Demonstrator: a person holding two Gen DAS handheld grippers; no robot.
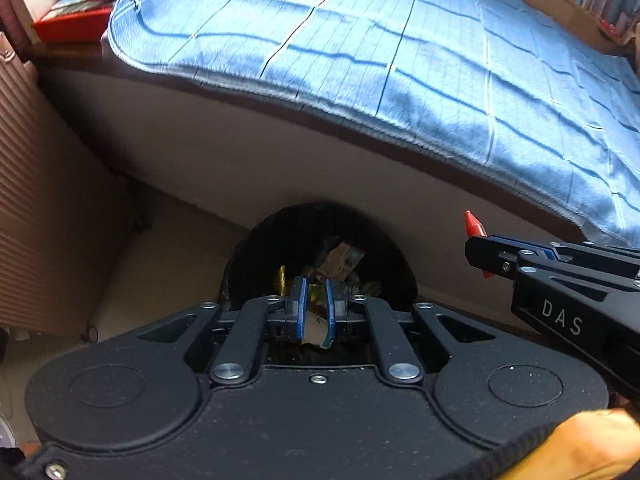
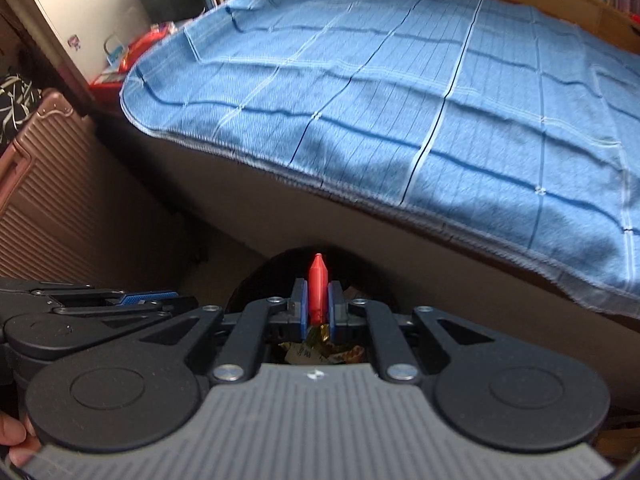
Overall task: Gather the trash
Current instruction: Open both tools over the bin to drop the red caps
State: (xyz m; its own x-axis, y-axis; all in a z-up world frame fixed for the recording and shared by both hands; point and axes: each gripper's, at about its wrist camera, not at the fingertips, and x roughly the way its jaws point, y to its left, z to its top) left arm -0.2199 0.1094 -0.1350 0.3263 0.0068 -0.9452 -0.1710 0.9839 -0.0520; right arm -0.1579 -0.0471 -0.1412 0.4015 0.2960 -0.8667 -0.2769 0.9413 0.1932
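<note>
your left gripper (image 1: pixel 316 304) pinches a wrapper (image 1: pixel 314 330), your right gripper (image 2: pixel 318 306) a red crayon (image 2: pixel 317 292), both over the bin (image 1: pixel 320 224) at lower centre.

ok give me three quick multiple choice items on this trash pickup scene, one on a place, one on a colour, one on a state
1. Where does the black trash bin stand?
A. On the bed
B. On the floor beside the bed
C. On a bookshelf

2. What colour is the crayon-like stick in the right gripper?
A. Red
B. Green
C. White

3. What is the state of the left gripper?
A. Wide open and empty
B. Out of sight
C. Shut on a scrap of wrapper

Answers:
1. B: the bin sits low against the side of the bed, below the blue blanket.
2. A: the pointed stick between the pads is bright red in both views.
3. C: the blue pads stand close together with a pale scrap pinched between them, above the bin's opening.
</note>
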